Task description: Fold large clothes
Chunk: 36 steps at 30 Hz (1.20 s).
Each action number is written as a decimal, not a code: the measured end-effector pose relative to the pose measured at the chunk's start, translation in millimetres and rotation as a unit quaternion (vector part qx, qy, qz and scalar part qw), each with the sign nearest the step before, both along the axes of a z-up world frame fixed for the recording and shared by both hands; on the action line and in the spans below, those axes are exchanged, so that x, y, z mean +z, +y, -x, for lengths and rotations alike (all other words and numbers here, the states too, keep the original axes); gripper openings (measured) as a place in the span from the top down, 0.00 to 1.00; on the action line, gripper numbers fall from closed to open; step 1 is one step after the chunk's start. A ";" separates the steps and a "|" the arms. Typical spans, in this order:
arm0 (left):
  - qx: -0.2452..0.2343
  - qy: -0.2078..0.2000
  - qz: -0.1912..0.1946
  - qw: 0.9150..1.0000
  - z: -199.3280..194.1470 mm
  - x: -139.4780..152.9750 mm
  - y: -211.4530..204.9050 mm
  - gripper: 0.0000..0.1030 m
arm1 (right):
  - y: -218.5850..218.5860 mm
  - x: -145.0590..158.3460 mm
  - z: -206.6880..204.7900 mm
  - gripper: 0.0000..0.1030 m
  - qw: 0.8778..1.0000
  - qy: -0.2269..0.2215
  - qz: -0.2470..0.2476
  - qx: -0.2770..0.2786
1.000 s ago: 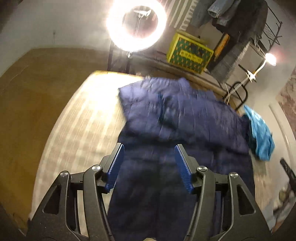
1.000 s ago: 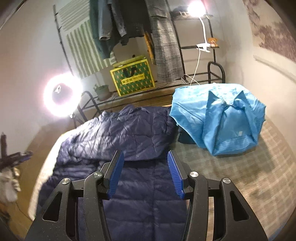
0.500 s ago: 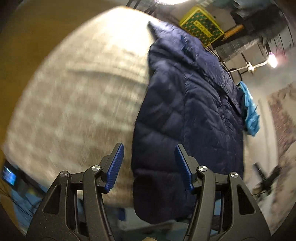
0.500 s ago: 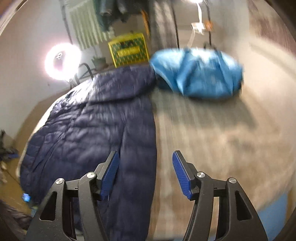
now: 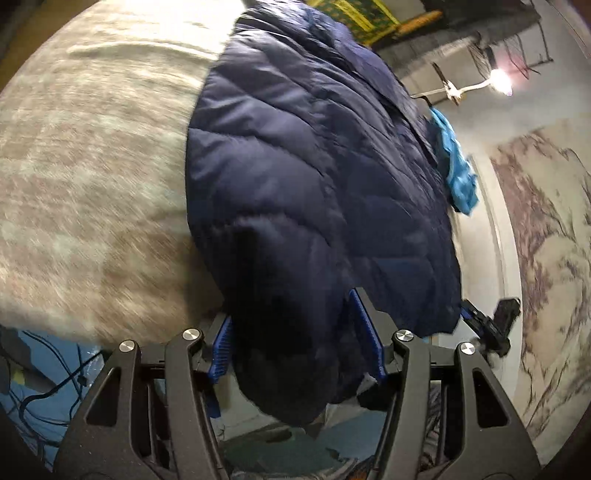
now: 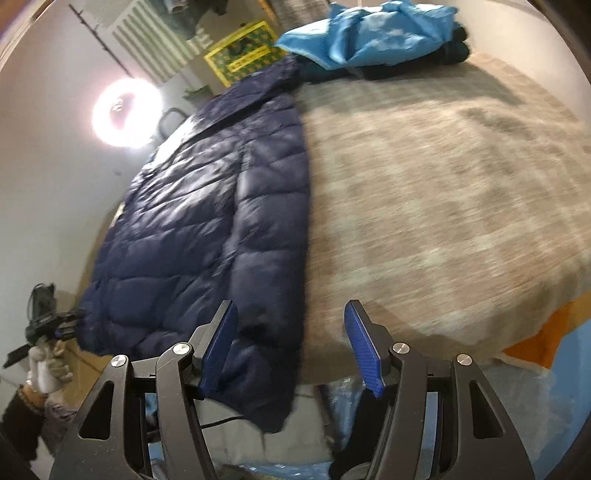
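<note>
A navy quilted puffer jacket [image 5: 314,177] lies lengthwise on the checked beige bed cover [image 5: 85,155], its hem hanging over the near edge. My left gripper [image 5: 295,343] is open, with one hem corner lying between its blue pads. In the right wrist view the jacket [image 6: 207,221] lies left of centre. My right gripper [image 6: 291,343] is open with the other hem corner hanging by its left pad [image 6: 218,343]. The other gripper [image 6: 44,317] shows at far left.
A folded light blue garment [image 6: 369,33] lies at the far end of the bed cover [image 6: 443,184] on dark clothes. A ring light [image 6: 125,110], a yellow box [image 6: 243,55] and a clothes rack stand behind the bed. Cables lie on the blue floor [image 5: 44,387].
Both grippers have dropped from above the jacket down to the bed's near edge, at the jacket's hem corners. Both stay open. The jacket now lies spread out long.
</note>
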<state>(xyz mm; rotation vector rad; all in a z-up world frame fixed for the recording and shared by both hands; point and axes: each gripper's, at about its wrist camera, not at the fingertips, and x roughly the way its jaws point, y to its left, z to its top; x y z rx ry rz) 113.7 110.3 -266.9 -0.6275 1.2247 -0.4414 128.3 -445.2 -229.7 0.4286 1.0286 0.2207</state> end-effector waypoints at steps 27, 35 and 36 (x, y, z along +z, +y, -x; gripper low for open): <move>0.063 0.003 -0.023 0.998 33.2 31.8 -3.7 0.94 | 18.3 36.7 8.9 0.96 0.998 -0.012 -0.059 0.006; 0.060 -0.093 -0.027 0.993 2.8 111.3 -5.7 0.94 | 3.4 94.5 -13.0 0.97 0.990 -0.081 -0.117 -0.017; 0.061 -0.103 -0.030 0.992 -3.9 120.2 -6.2 0.94 | 2.9 103.3 -17.9 0.97 0.989 -0.090 -0.115 -0.019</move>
